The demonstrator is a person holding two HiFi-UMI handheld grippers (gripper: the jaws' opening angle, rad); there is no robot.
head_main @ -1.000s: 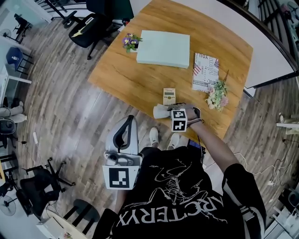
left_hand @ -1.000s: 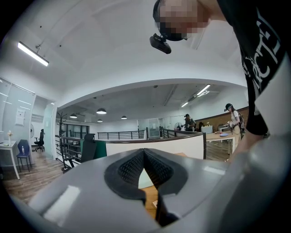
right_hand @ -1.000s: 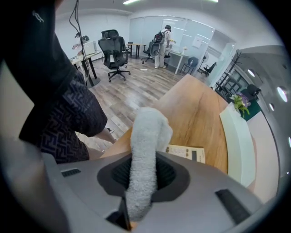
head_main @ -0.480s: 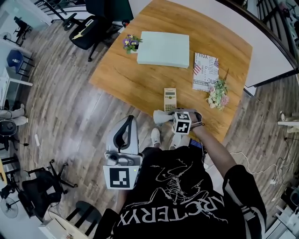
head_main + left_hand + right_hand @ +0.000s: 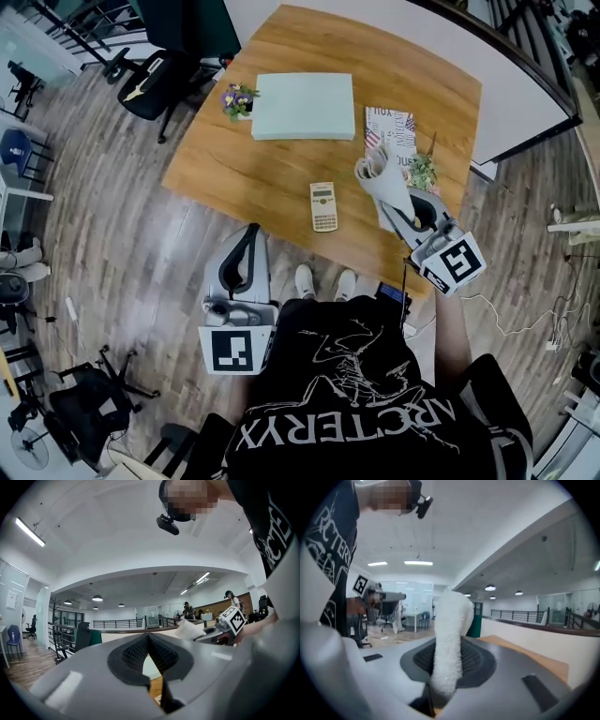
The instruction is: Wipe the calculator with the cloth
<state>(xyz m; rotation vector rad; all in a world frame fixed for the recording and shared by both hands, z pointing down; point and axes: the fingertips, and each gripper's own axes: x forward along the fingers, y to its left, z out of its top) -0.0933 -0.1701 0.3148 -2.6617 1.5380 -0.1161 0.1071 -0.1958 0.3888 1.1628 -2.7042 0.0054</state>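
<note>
Your right gripper [image 5: 447, 660] is clamped on the soft, floppy cloth [image 5: 451, 616], your left gripper [image 5: 148, 643] closed and empty; the light calculator [image 5: 323, 206] will likely skid, so press gently.

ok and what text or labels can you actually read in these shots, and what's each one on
"ARCTERYX": white print on the person's black shirt, upside down in the head view; parts of it also show in both gripper views.
Magazine: there is print on the cover, too blurred to read.
Calculator: key and display labels too small to read.
Square markers: black-and-white patterns only, no words.
</note>
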